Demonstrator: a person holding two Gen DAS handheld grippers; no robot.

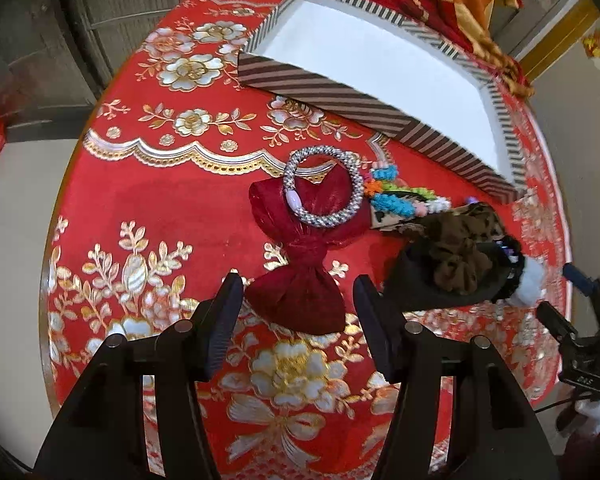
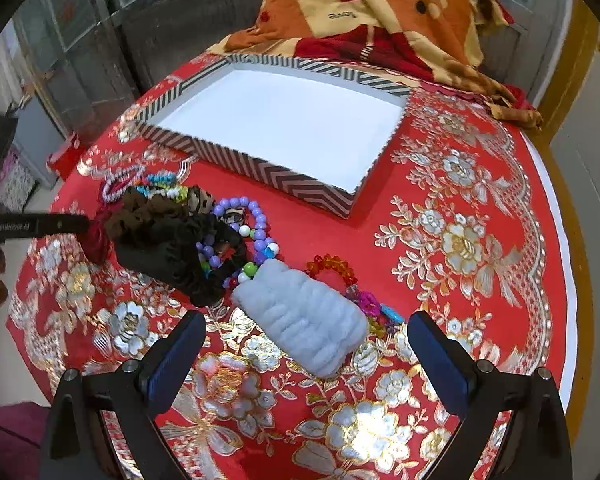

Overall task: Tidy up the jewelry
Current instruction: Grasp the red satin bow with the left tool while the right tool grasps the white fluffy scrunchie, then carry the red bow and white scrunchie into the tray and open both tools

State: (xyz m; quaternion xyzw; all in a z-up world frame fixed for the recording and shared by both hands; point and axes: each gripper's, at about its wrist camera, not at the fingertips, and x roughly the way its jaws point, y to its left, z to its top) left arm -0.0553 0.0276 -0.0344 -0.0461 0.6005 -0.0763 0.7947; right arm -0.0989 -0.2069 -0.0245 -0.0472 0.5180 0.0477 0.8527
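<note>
Jewelry lies heaped on a round table's red tablecloth [image 2: 460,208] with gold flowers: a silver bracelet [image 1: 322,186] on a red bow [image 1: 300,272], purple beads [image 2: 256,216], a pale blue band [image 2: 304,320]. Beyond sits a striped box [image 2: 284,176], white inside. Both the left gripper [image 1: 296,292] and right gripper [image 2: 306,332] stand spread, holding nothing. A blanket [image 2: 380,4] behind reads "love".

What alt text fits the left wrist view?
The open black two-finger tool points down at a dark red fabric bow on a red and gold floral tablecloth. A silver beaded bracelet lies on the bow's far end, beside a pile of scrunchies. Beyond them sits an empty striped shallow box.
</note>
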